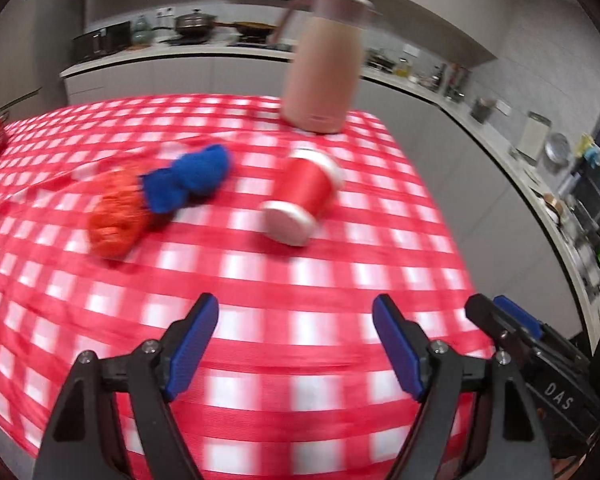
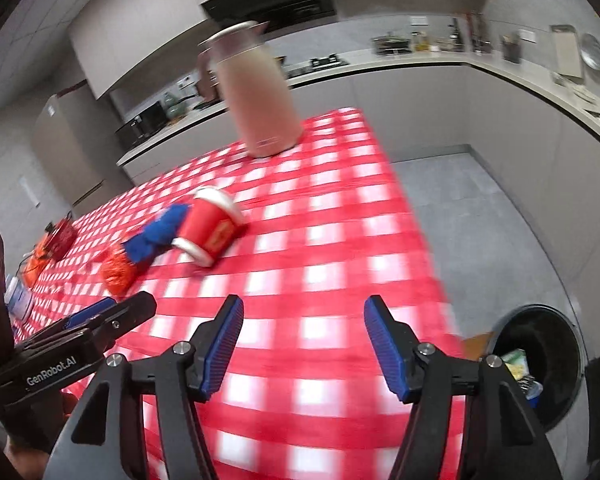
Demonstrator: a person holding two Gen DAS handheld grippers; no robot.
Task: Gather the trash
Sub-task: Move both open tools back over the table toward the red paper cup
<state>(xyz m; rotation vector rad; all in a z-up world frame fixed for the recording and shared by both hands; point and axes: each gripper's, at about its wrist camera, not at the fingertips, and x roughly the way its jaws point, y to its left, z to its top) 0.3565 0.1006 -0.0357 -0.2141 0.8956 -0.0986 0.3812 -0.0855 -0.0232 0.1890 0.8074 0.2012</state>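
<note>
A red paper cup (image 1: pixel 300 196) (image 2: pixel 210 226) lies on its side on the red-and-white checked tablecloth (image 1: pixel 260 280) (image 2: pixel 320 240). Left of it sit a crumpled blue wad (image 1: pixel 192 178) (image 2: pixel 156 236) and an orange-red wad (image 1: pixel 116 212) (image 2: pixel 118 268), touching each other. My left gripper (image 1: pixel 296 344) hovers open and empty over the cloth, well short of the cup. My right gripper (image 2: pixel 304 344) is also open and empty near the table's right edge. Each gripper shows at the side of the other's view. A black bin (image 2: pixel 540 360) with scraps inside stands on the floor at lower right.
A tall beige jug (image 1: pixel 324 68) (image 2: pixel 256 96) stands at the table's far end. Red and orange items (image 2: pixel 52 244) lie at the far left of the table. Kitchen counters (image 1: pixel 480 120) with utensils run behind and along the right. Grey floor (image 2: pixel 480 220) lies right of the table.
</note>
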